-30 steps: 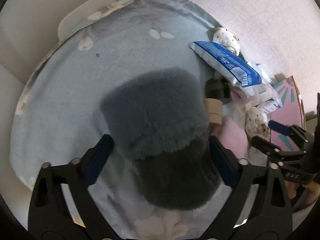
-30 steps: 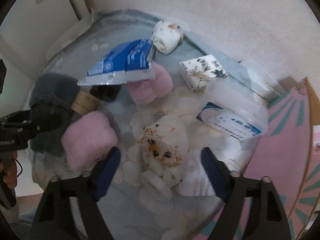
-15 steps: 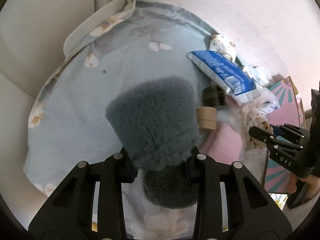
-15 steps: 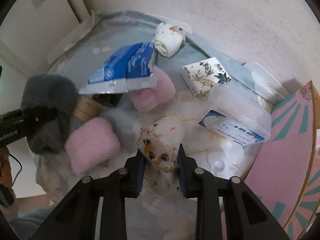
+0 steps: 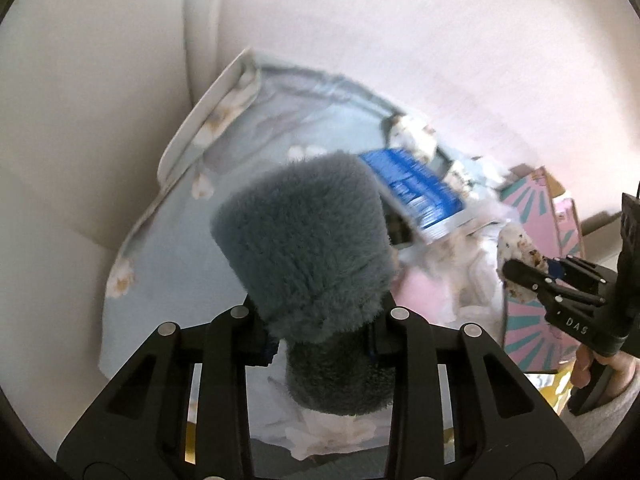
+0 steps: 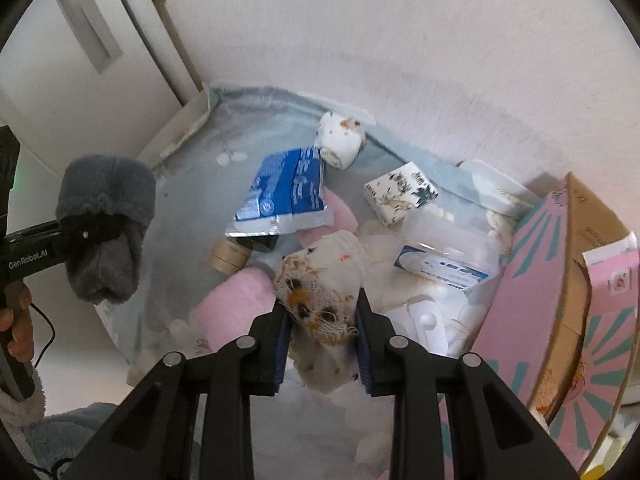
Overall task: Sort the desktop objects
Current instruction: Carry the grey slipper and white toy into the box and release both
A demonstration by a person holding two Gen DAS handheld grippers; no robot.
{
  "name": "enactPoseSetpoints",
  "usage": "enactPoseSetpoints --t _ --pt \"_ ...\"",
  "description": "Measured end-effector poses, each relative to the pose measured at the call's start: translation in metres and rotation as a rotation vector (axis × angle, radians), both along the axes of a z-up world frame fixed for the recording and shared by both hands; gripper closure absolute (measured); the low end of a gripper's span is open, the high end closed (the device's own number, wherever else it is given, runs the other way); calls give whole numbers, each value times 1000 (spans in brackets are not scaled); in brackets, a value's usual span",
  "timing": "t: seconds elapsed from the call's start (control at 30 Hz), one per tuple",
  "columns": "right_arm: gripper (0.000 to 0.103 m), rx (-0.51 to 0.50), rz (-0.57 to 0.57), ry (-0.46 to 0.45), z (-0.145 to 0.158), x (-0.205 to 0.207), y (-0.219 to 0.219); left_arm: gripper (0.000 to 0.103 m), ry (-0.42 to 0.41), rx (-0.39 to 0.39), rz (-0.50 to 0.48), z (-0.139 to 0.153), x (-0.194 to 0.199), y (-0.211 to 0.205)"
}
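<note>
Since half a second ago both held items have risen off the pale blue floral cloth [image 6: 192,200]: the fluffy grey rolled sock [image 5: 308,248] now sits higher against the wall, and the white rolled sock with orange and black blotches [image 6: 320,280] hangs above the clutter rather than among it.

The left gripper [image 5: 320,340] is clenched on the grey sock, its fingers pressed into the fuzz near the roll's lower half. The right gripper [image 6: 322,340] is clamped on the blotched sock, blue pads against both sides.

Only the right wrist view shows the spread below: a blue and silver foil packet [image 6: 284,196], a pink fluffy roll [image 6: 236,304], a tan tape roll [image 6: 230,256], a second white blotched roll [image 6: 340,140] by the wall, a small printed tissue pack [image 6: 400,196] and a clear box with a blue label [image 6: 440,268]. It also shows the left gripper from the side, held out level at the left with the grey sock drooping around it. The left wrist view is blurred, but the right gripper seems to reach in from the right edge, angled up-left, in front of a pink cardboard box with teal rays [image 5: 532,336].
</note>
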State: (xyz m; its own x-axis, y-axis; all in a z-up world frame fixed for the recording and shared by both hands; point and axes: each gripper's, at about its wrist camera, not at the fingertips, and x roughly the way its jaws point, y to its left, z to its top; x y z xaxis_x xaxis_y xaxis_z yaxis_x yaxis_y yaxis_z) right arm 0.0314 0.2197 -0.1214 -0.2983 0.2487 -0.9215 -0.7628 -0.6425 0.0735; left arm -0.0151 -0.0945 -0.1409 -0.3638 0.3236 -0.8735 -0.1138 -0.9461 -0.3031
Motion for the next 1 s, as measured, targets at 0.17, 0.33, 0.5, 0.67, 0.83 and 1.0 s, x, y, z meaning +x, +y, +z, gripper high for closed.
enactPoseSetpoints --t 0.17,0.33,0.5,0.67,0.83,1.0 --pt "77 68 -43 29 28 2 -4 76 95 10 -83 38 -4 23" --pt "77 121 -95 34 58 22 -8 76 171 40 -188 72 -9 62" --pt "77 145 -186 30 76 59 -11 76 223 74 -310 96 -12 112" --pt "77 152 -264 -1 79 100 -13 76 242 110 -453 113 -11 178" --pt "77 130 -339 -17 76 136 -12 76 229 142 -577 116 -11 248" --pt "77 99 -383 -30 66 166 -13 76 217 137 -678 112 -2 312"
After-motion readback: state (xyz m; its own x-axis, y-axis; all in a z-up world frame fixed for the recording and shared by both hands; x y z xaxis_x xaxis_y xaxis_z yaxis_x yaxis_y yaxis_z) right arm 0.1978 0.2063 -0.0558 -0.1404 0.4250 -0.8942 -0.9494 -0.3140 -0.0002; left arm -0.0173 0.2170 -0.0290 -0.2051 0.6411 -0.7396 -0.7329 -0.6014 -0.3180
